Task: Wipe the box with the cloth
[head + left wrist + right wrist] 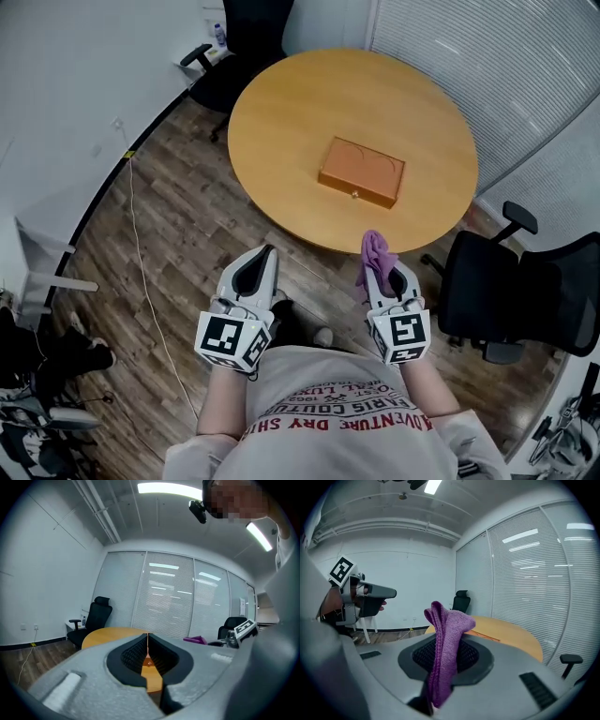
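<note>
purple cloth (446, 641) in right gripper (380, 272)

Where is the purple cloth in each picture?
Head view: the cloth is low and right of centre, poking up by the table's near edge.
Left gripper view: the cloth is a small purple bit right of the middle.
Right gripper view: the cloth is big and central, clamped between the jaws.
Shared landmark: the round wooden table.
</note>
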The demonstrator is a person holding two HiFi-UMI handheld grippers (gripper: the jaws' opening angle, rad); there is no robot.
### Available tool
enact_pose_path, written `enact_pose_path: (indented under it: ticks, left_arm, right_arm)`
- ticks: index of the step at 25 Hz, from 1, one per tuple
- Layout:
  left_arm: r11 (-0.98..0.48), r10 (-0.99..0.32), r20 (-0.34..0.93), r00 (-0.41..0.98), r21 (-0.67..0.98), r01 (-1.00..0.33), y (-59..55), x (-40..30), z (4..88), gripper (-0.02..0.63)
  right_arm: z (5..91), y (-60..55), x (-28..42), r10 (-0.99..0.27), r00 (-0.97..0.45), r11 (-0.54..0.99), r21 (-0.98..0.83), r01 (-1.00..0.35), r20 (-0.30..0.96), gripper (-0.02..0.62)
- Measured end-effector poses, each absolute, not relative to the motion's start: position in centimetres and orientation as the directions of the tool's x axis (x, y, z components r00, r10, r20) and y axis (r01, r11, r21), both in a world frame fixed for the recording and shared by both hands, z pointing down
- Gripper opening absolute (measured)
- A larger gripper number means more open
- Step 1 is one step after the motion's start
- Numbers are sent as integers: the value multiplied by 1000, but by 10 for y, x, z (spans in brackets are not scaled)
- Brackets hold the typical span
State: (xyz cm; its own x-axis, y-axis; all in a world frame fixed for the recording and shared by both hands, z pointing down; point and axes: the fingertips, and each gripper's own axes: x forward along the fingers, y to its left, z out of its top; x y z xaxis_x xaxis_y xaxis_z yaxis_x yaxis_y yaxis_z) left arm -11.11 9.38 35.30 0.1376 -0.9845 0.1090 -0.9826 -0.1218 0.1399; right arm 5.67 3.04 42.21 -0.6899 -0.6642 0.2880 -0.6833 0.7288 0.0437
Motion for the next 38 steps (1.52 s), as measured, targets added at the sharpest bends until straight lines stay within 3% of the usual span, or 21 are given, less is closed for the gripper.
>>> enact_pose_path:
  ticks: [22,38]
  left_arm:
    - [-425,-888,119,444,157,-891,-202,-200,353,14]
    - [-457,-838,237,492,190,-869,-308,-239,424,14]
  right_arm:
    - [440,-214,-20,-812,-424,498,98,-861,400,77]
    - [542,-336,-72,-654,-301,619,262,-740,694,77]
